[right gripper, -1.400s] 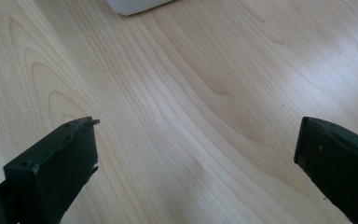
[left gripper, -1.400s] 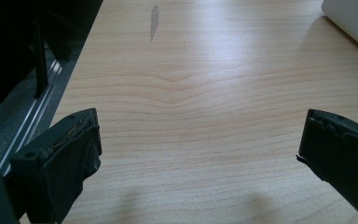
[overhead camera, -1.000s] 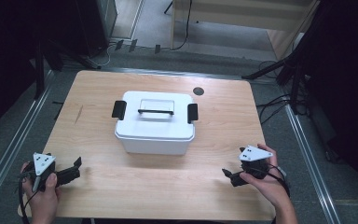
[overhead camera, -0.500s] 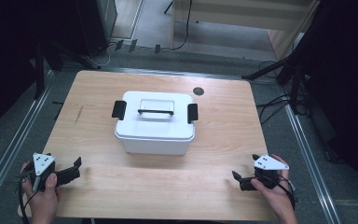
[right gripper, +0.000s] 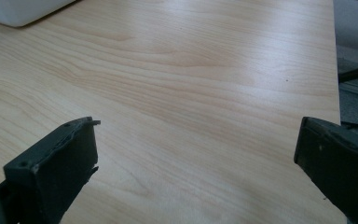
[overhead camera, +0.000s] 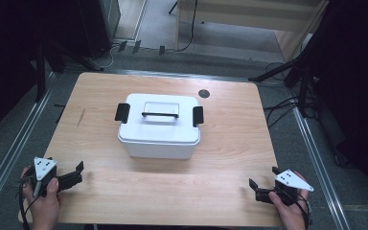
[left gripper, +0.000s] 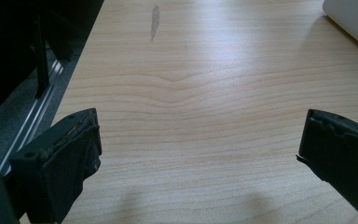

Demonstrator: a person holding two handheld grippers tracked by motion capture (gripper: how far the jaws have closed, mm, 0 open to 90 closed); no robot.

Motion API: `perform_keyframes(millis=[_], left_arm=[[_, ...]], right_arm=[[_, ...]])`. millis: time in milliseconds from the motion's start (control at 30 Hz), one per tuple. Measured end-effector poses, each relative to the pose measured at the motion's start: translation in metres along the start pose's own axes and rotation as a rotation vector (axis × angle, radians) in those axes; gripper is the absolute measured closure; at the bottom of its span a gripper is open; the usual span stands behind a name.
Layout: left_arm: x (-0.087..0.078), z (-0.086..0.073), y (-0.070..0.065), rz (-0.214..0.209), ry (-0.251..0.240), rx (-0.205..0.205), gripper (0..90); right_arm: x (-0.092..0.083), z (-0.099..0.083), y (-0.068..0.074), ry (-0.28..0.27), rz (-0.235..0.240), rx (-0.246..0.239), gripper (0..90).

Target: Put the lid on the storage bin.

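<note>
We are holding the left gripper (overhead camera: pixel 74 175) and right gripper (overhead camera: pixel 258 190) with jaws spread and empty at the near corners of the light wooden counter (overhead camera: pixel 230 143), well apart from the white lidded plastic box (overhead camera: pixel 159 125) sitting mid-counter, latches seemingly closed, untouched.

Smooth white plastic storage box (overhead camera: pixel 159 132) with black clips, on a light wood-grain table (overhead camera: pixel 230 143) with a soft sheen.
</note>
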State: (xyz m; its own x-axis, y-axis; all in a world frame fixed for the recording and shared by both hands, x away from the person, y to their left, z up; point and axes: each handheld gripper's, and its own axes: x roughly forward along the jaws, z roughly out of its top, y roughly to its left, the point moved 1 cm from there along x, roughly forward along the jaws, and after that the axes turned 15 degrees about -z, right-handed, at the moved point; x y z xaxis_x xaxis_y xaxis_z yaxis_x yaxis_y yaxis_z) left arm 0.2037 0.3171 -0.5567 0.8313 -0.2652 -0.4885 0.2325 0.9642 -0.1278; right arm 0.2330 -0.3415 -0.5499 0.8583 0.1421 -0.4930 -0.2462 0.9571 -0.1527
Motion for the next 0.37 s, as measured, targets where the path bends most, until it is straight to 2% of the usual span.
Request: perform_keyframes(millis=[367], left_arm=[[0.0, 0.0, 0.0, 0.001, 0.003, 0.001, 0.0]], right_arm=[[-0.014, -0.01, -0.004, -0.03, -0.067, 0.087, 0.0]])
